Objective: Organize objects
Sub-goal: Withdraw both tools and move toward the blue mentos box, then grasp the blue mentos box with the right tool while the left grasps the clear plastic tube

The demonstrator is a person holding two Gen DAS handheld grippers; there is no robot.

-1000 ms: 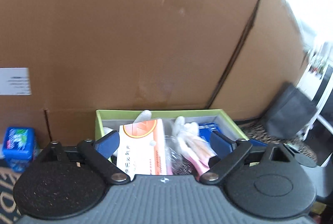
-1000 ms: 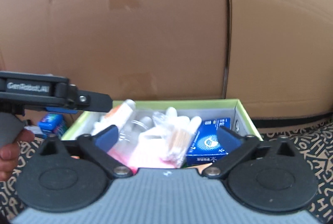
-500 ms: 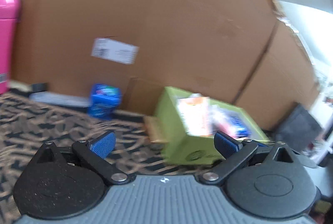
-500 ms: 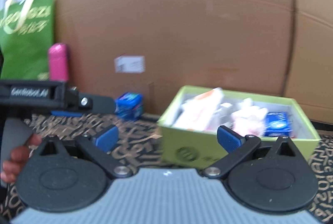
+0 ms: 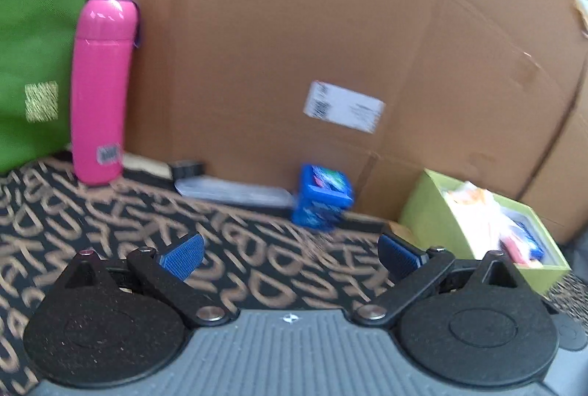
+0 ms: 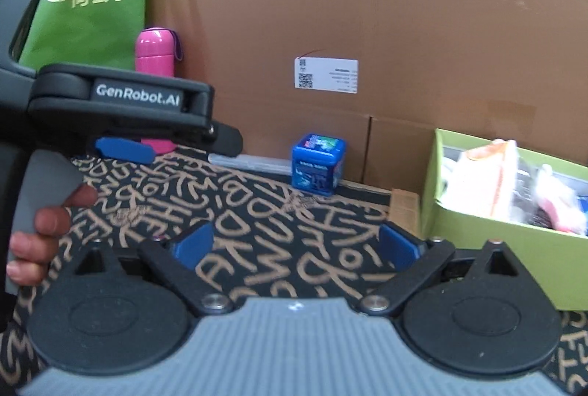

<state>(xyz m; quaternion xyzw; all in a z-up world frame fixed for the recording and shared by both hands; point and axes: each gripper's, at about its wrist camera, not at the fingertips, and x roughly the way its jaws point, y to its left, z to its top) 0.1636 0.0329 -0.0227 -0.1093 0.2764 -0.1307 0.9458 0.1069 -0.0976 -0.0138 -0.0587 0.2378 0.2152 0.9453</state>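
A green box (image 6: pixel 492 241) full of packets stands at the right on the patterned cloth; it also shows in the left wrist view (image 5: pixel 422 208). A small blue box (image 6: pixel 318 162) stands by the cardboard wall, also in the left wrist view (image 5: pixel 323 199). A pink bottle (image 5: pixel 99 91) stands upright at the left, partly hidden in the right wrist view (image 6: pixel 154 46). My left gripper (image 5: pixel 290 250) is open and empty above the cloth. My right gripper (image 6: pixel 296 245) is open and empty; the left gripper's body (image 6: pixel 125 102) is to its left.
A tall cardboard wall (image 5: pixel 294 46) closes the back. A green bag (image 6: pixel 88 2) stands behind the bottle. A flat clear case (image 5: pixel 231 190) and a small black item (image 5: pixel 187 168) lie at the wall's foot. The patterned cloth (image 6: pixel 257 208) covers the surface.
Both grippers have drawn back from over the green box and swung left. The box is now at the right edge, and the bottle, bag and blue box have come into view.
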